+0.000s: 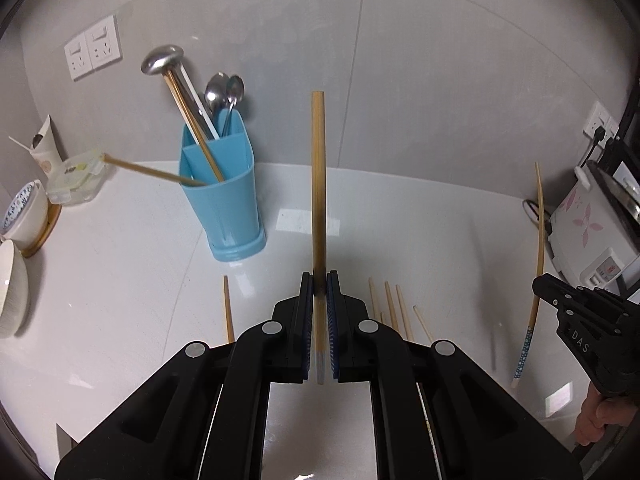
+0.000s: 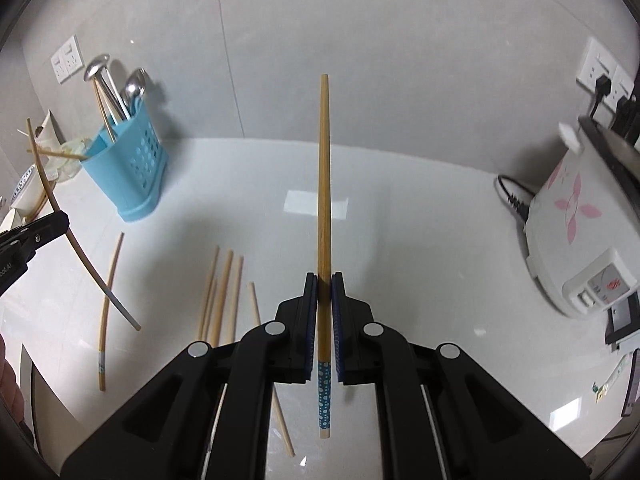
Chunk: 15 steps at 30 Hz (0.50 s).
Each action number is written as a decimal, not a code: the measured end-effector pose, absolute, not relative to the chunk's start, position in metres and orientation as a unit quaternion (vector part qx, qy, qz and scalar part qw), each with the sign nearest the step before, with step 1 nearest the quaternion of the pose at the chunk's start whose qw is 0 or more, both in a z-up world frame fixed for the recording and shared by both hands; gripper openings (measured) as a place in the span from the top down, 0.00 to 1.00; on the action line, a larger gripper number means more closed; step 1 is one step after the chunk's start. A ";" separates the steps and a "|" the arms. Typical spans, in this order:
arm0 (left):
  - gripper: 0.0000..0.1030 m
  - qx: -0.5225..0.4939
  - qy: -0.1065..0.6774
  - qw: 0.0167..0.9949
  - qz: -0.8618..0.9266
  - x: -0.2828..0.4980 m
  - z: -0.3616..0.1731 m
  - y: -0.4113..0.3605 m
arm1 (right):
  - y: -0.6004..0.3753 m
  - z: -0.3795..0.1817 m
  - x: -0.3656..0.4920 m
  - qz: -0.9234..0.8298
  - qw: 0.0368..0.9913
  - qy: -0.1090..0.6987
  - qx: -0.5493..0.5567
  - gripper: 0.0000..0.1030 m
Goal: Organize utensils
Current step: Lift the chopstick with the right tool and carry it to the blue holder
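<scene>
Each chopstick is a thin, stiff, light bamboo stick, probably smooth enough to swivel if pinched off-centre, so a hold well along the shaft looks safest. The left gripper is clamped tight on a plain chopstick (gripped near its lower end); the right gripper is likewise closed on a blue-patterned chopstick. Loose chopsticks lie on the white counter, well apart from the blue holder with spoons near the wall.
</scene>
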State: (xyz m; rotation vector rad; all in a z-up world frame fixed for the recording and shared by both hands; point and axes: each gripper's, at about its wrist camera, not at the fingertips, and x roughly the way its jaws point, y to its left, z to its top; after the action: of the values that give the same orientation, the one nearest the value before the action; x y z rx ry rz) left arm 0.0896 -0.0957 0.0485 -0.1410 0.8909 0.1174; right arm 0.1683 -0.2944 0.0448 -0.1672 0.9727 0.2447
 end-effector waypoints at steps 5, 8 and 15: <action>0.94 -0.066 0.422 0.902 0.057 0.094 0.072 -0.090 | -0.288 0.061 0.175 0.124 0.882 0.448 -0.079 0.94; 0.94 -0.067 0.425 0.901 0.056 0.100 0.081 -0.086 | -0.283 0.072 0.180 0.129 0.886 0.439 -0.076 0.94; 0.94 -0.067 0.411 0.907 0.058 0.109 0.111 -0.076 | -0.268 0.103 0.195 0.143 0.897 0.412 -0.073 0.94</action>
State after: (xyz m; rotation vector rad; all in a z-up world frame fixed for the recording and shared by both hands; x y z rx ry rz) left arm 0.1092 -0.0755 0.1110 -0.1373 0.8494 0.1202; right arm 0.1946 -0.2678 0.1026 -0.1520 0.8546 0.2961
